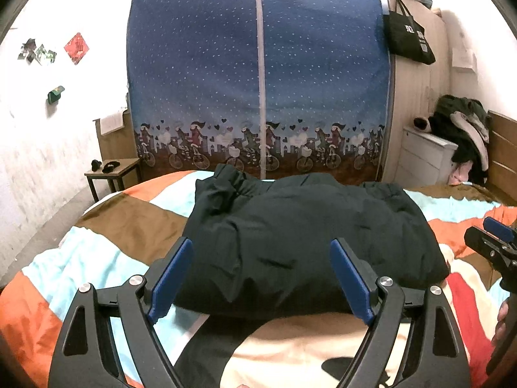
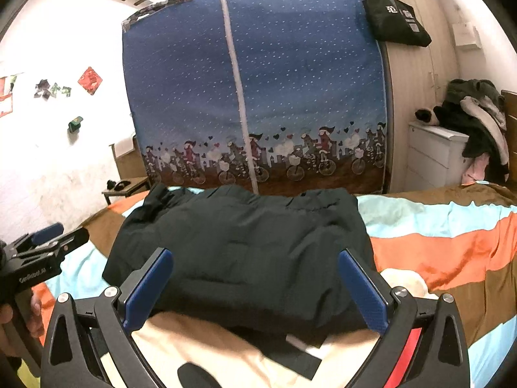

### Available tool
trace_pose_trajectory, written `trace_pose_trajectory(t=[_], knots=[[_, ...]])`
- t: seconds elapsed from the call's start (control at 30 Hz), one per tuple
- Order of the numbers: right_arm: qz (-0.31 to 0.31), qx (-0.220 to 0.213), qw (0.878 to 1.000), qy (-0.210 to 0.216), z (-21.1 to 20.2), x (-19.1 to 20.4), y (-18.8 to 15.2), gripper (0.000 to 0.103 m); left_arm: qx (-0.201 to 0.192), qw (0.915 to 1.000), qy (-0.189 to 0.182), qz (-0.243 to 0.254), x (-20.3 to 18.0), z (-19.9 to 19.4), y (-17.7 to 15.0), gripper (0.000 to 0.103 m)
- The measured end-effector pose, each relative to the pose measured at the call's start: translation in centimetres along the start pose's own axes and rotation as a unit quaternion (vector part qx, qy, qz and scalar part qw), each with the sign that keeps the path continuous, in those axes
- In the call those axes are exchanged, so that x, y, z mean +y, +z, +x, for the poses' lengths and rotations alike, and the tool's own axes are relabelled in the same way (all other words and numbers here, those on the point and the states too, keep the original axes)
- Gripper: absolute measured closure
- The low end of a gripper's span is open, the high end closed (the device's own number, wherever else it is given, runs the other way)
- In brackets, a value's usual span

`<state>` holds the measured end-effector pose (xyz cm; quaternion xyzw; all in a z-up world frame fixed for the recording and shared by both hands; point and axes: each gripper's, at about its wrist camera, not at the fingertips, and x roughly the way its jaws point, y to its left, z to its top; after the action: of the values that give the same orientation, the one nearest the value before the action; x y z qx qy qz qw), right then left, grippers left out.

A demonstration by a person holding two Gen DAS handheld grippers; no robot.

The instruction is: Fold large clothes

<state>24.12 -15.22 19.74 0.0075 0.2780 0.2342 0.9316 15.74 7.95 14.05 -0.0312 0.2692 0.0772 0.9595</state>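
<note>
A large dark padded jacket [image 1: 303, 236] lies folded into a thick bundle on the striped bed cover [image 1: 106, 232]; it also shows in the right wrist view [image 2: 245, 252]. My left gripper [image 1: 261, 274] is open, its blue pads spread wide just above the bundle's near edge, holding nothing. My right gripper [image 2: 255, 284] is open too, over the near edge of the jacket, empty. The right gripper shows at the right edge of the left view [image 1: 494, 242], and the left gripper at the left edge of the right view [image 2: 45, 245].
A blue fabric wardrobe [image 1: 258, 74] stands past the bed's far edge. A small wooden stool [image 1: 111, 169] is at the left, a white drawer unit [image 1: 426, 155] with piled clothes [image 1: 462, 129] at the right. A cream cushion [image 2: 226, 349] lies near me.
</note>
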Motion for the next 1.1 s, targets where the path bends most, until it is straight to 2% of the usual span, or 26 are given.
trace_pose_trajectory(t=[0.3,0.57,0.7,0.87,1.1], knots=[[-0.003,0.007,1.0,-0.001,-1.4,0.4,-2.2,0.0,0.019,0.9998,0.005,0.001,-0.3,-1.1,-3.8,0.02],[-0.012,0.003,1.0,0.012,-1.9,1.0,-3.1,0.0,0.018,0.9998,0.011,0.001,-0.6,-2.2,-5.1,0.02],[-0.02,0.02,0.999,0.023,-1.6,1.5,-4.5,0.0,0.018,0.9996,0.018,0.007,-0.7,-2.3,-5.9,0.02],[-0.02,0.05,0.998,0.031,-0.9,1.7,-6.3,0.0,0.037,0.9991,0.02,0.005,-0.8,-2.0,-7.8,0.02],[-0.008,0.062,0.997,0.034,-0.7,1.1,-6.9,0.0,0.058,0.9981,0.02,0.012,-1.1,-1.9,-10.0,0.02]])
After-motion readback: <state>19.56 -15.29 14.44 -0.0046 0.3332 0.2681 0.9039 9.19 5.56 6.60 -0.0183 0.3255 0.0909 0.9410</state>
